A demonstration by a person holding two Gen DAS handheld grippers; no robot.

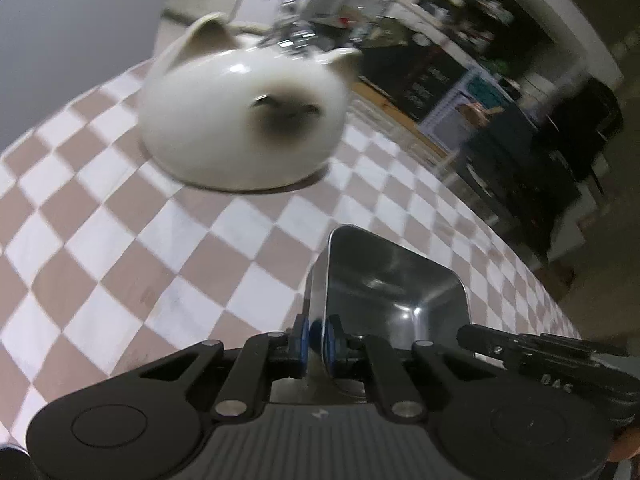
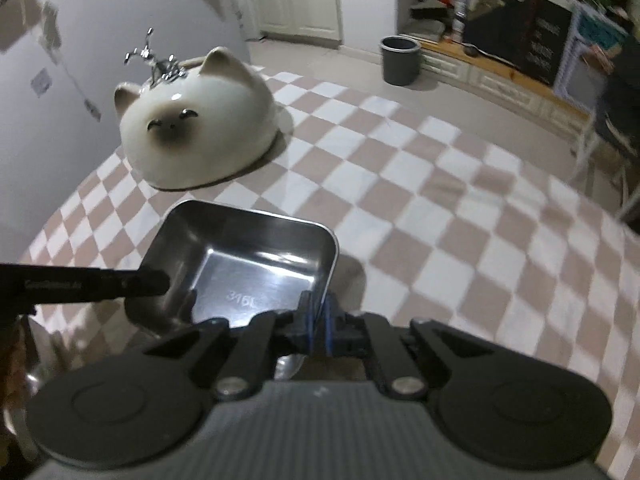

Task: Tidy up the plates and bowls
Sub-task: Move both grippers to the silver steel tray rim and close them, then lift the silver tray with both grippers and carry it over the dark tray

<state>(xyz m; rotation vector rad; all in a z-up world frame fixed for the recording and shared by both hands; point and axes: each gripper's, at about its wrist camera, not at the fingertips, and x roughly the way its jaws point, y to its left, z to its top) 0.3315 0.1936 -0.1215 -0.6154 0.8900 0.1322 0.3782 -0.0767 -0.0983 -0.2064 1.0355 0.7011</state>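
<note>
A square stainless-steel dish (image 1: 394, 280) lies on the checked tablecloth (image 1: 168, 248) right in front of both grippers. My left gripper (image 1: 316, 336) is shut on the dish's left wall, its blue pads pinching the rim. In the right wrist view the same steel dish (image 2: 248, 256) has its right wall pinched by my right gripper (image 2: 319, 320), which is also shut. The left gripper's black finger (image 2: 100, 284) reaches the dish's left edge. A white cat-faced ceramic bowl (image 1: 240, 120) sits upside down further back on the table; in the right wrist view the cat bowl (image 2: 200, 128) is at the upper left.
A shiny chrome piece (image 2: 160, 60) stands just behind the cat bowl, near the wall. The table edge (image 1: 520, 248) falls away on the right. On the floor beyond are a grey bin (image 2: 400, 60) and low cabinets (image 2: 500, 80).
</note>
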